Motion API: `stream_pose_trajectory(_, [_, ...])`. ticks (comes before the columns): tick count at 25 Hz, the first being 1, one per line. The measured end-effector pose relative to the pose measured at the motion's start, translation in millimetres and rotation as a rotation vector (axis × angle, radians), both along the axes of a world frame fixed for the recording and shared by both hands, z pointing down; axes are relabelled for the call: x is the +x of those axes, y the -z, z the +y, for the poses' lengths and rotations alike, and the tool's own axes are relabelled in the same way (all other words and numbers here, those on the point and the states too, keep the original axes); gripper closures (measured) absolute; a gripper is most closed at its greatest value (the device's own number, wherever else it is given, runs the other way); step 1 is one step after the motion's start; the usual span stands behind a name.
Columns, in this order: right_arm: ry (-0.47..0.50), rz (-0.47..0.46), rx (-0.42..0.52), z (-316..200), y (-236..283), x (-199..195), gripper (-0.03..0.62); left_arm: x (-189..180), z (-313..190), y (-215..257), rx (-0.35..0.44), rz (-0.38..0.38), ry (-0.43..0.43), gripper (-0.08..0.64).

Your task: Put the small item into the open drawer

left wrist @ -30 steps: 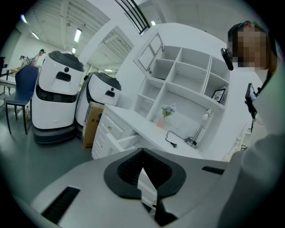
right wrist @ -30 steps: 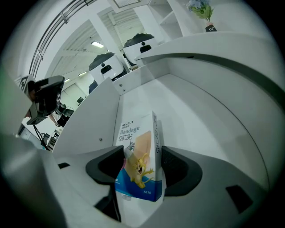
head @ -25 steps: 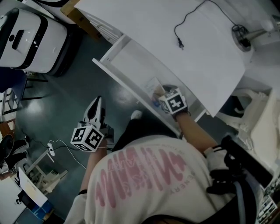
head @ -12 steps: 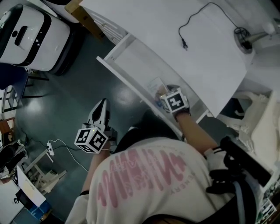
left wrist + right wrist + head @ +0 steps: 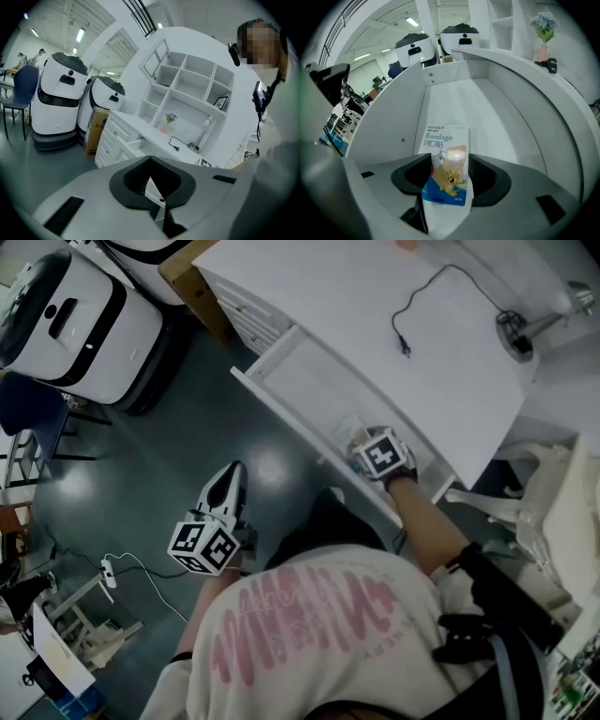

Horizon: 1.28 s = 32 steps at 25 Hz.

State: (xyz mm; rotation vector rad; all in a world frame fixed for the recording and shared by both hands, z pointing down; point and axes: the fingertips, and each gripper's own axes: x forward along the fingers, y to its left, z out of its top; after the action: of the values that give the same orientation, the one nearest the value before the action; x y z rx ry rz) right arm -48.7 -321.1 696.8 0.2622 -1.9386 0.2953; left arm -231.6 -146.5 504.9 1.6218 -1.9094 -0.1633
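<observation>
Risk lies in the withdrawal: the right gripper [image 5: 449, 163] has its jaws spread wide and closing, flanking the bandage packet [image 5: 445, 150], which lies flat at the near end of the open drawer [image 5: 483, 108], with no clear squeeze on it; closing jaws could catch its edges and drag it back out. Left gripper [image 5: 151, 180] hangs over the floor, jaws almost together, empty. Only the right gripper view shows the packet; the head view hides it beneath the marker cube [image 5: 384, 454], yet shows the drawer pulled out under the table [image 5: 375, 306].
</observation>
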Motion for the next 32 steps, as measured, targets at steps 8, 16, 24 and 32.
stream_pose_trajectory(8, [-0.037, 0.011, 0.103, -12, 23, 4, 0.325, -6, 19, 10, 0.036, -0.004, 0.024, 0.531])
stream_pose_trajectory(16, [-0.241, -0.184, 0.159, -6, 107, 12, 0.402, 0, 22, 36, 0.112, -0.021, -0.021, 0.531])
stream_pose_trajectory(24, [-0.518, -0.545, 0.280, 16, 230, 29, 0.518, 12, 25, 81, 0.205, -0.027, -0.059, 0.531])
stream_pose_trajectory(32, [-0.587, -0.801, 0.376, 71, 318, 49, 0.554, 31, 40, 133, 0.319, -0.112, -0.114, 0.531])
